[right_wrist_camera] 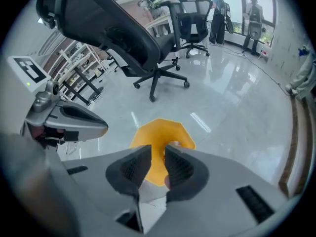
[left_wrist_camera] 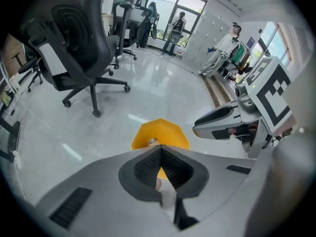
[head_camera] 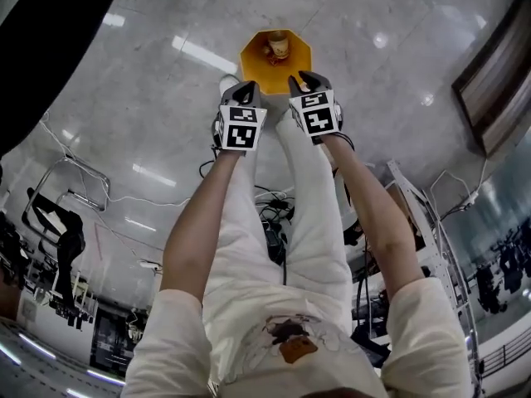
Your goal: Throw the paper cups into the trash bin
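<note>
A yellow eight-sided trash bin (head_camera: 253,59) stands on the glossy grey floor, and one paper cup (head_camera: 278,46) lies inside it. Both grippers hover side by side just above the bin's near rim. My left gripper (head_camera: 241,90) is shut, its ribbed pads meeting at the tip with nothing seen between them. My right gripper (head_camera: 308,80) has a narrow gap between its pads, and only the bin (right_wrist_camera: 157,135) shows through that gap. In the left gripper view the bin (left_wrist_camera: 165,132) sits straight beyond the jaws, with the cup's rim (left_wrist_camera: 151,142) just visible.
Black office chairs (left_wrist_camera: 79,58) (right_wrist_camera: 123,38) stand on the floor beyond the bin. Cables (head_camera: 270,214) lie around the person's feet. Metal racks (head_camera: 431,239) are at the right, and people (left_wrist_camera: 224,46) stand far off by the windows.
</note>
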A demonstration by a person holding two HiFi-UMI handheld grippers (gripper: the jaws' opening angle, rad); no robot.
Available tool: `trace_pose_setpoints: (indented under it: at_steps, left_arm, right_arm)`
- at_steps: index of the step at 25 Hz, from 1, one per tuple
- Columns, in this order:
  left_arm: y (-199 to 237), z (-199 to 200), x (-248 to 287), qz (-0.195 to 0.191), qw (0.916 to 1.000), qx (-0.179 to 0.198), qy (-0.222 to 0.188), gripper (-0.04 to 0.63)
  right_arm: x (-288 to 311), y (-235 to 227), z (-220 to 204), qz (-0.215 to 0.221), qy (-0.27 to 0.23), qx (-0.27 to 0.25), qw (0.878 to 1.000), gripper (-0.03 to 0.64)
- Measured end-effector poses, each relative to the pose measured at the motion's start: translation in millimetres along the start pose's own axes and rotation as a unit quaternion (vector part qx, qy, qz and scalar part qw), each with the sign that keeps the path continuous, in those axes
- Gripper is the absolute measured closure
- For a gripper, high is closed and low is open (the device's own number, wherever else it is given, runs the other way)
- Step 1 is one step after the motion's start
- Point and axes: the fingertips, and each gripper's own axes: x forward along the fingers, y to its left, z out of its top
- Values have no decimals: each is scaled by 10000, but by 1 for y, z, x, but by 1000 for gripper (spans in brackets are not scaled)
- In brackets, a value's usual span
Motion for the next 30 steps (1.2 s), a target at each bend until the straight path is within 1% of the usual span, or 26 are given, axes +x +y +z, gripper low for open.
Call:
trace_pose_setpoints:
  at_steps: [4, 6, 8, 11, 13, 17, 21, 23, 26, 30]
  left_arm:
    - [-23, 25, -55, -161, 9998, 70, -33, 592]
    - [-36, 46, -84, -304, 9992, 195, -187, 592]
    - [-52, 69, -114, -387, 9977, 358, -428, 592]
    - [-76, 90, -161, -492, 9963, 403, -579, 592]
    - [-89, 108, -196, -579, 9943, 480, -753, 592]
    - [-119, 151, -264, -716, 9863, 742, -1290, 592]
    - [-146, 183, -320, -776, 9780, 874, -1728, 592]
    - [-157, 190, -347, -802, 9733, 953, -1929, 592]
    - [-178, 189, -381, -931, 9666, 1145, -2097, 592]
    - [-214, 192, -439, -1211, 9525, 1512, -2348, 592]
  right_arm:
    - [-61, 11, 24, 97, -106, -205, 9997, 585]
    - [-88, 16, 42, 144, -241, -270, 9992, 607]
    - [-117, 21, 60, 173, -383, -370, 9984, 609]
    - [-164, 33, 82, 225, -560, -482, 9970, 609]
    - [-195, 46, 100, 303, -726, -521, 9955, 609]
    - [-267, 69, 140, 490, -1214, -846, 9878, 609]
    - [-332, 88, 161, 514, -1606, -1233, 9779, 609]
    - [-362, 98, 166, 497, -1829, -1269, 9736, 611]
    - [-408, 113, 169, 518, -2200, -1190, 9668, 611]
    - [-477, 136, 166, 513, -2643, -1329, 9539, 611]
